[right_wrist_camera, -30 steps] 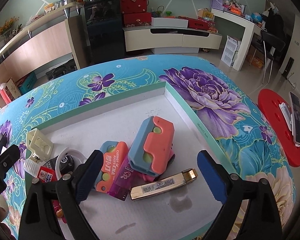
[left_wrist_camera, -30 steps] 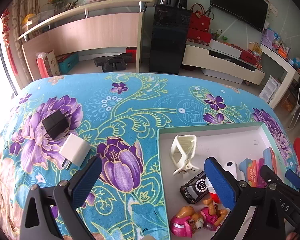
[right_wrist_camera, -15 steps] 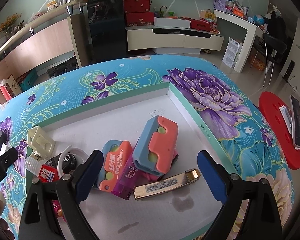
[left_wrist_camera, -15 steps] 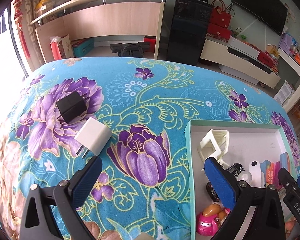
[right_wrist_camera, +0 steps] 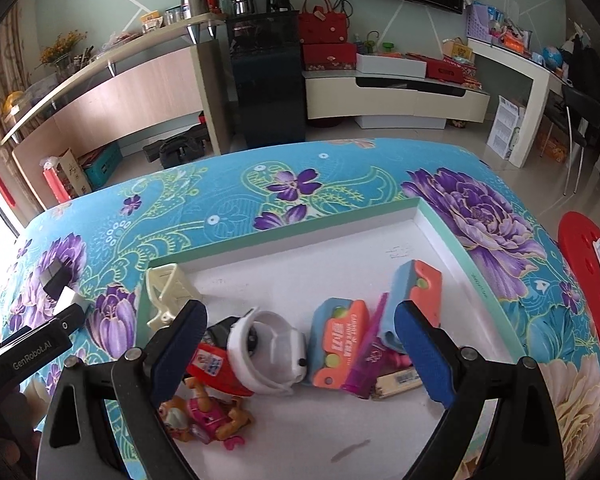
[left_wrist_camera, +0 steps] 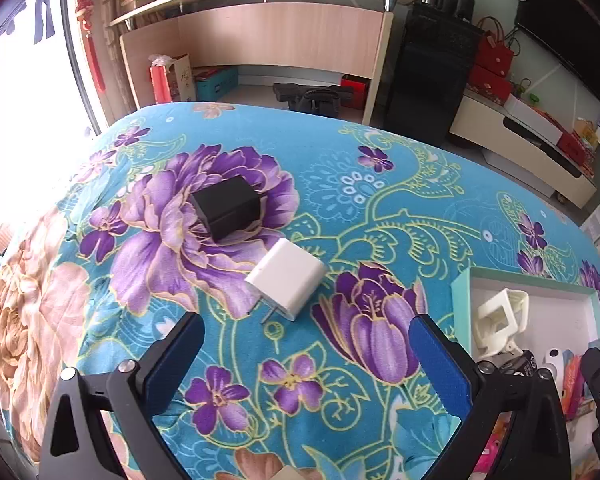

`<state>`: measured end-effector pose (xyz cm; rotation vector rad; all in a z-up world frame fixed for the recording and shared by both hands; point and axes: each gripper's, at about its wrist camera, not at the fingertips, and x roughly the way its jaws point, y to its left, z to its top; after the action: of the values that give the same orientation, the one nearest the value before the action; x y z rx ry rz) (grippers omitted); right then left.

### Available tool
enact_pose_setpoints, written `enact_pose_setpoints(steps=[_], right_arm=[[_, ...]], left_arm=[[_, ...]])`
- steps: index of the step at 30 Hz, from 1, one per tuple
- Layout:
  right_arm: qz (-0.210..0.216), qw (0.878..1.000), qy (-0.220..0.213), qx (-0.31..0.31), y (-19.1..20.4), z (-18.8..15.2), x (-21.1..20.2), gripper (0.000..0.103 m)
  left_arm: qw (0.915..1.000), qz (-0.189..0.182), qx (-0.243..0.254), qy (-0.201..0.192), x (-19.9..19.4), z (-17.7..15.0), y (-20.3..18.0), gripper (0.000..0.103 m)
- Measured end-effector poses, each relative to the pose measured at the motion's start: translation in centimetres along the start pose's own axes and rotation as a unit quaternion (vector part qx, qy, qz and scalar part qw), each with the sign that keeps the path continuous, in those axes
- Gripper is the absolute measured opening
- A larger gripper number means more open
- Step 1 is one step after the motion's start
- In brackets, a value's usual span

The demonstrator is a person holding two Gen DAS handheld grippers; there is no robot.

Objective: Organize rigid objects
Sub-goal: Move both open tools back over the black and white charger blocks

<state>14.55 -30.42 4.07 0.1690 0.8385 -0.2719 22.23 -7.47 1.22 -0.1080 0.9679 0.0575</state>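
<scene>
- My left hand-held gripper (left_wrist_camera: 304, 354) is released, jaws spread wide with nothing between them, low in the left wrist frame above the flowered bench (left_wrist_camera: 364, 208).
- A second ago the white charger (left_wrist_camera: 286, 284) lay at the lower left of that frame beside my left finger; now it sits at frame centre, just above the gap between the fingers, prongs pointing toward the lower left.
- The black charger (left_wrist_camera: 230, 208) has likewise moved from the left edge to upper left of centre, near the white one but apart from it.
- The tray (left_wrist_camera: 460, 300) has slid from the lower middle to the lower right corner; its cream clip (left_wrist_camera: 500, 320) is visible by the near wall.
- My right hand-held gripper (right_wrist_camera: 300, 344) is released too, empty, over the tray (right_wrist_camera: 440, 224).
- In the right wrist view the white round holder (right_wrist_camera: 272, 352) and red-labelled bottle (right_wrist_camera: 216, 368) now lie between the fingers, where the orange-and-blue case (right_wrist_camera: 418, 292) was earlier; that case now sits at right of centre.
- The toy figure (right_wrist_camera: 204, 420) shows at lower left.
</scene>
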Motion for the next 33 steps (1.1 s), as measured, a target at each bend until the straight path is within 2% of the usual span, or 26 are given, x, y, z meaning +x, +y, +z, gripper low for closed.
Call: enact_pose_setpoints(steps=[6,15,23,33], right_arm=[[0.033,0.998,-0.016,-0.046,4.6,-0.1,-0.3,0.095],[0.108,0.992,-0.029,-0.065,10.2,0.0,-0.4,0.095],[0.118,0.986,-0.014,-0.116,14.7,-1.0,1.0,0.095],[0.127,0.980,0.012,-0.150,18.0,-2.2,2.9,0.095]], left_arm=[[0.9987,0.029,-0.042,-0.007,0.2,0.8,4.2,0.103],[0.9959,0.028,-0.085,-0.013,0.4,2.0,8.7,0.103],[0.9933,0.036,-0.109,-0.013,1.1,3.1,11.9,0.103],[0.9921,0.048,-0.116,-0.006,2.7,3.6,13.8,0.103]])
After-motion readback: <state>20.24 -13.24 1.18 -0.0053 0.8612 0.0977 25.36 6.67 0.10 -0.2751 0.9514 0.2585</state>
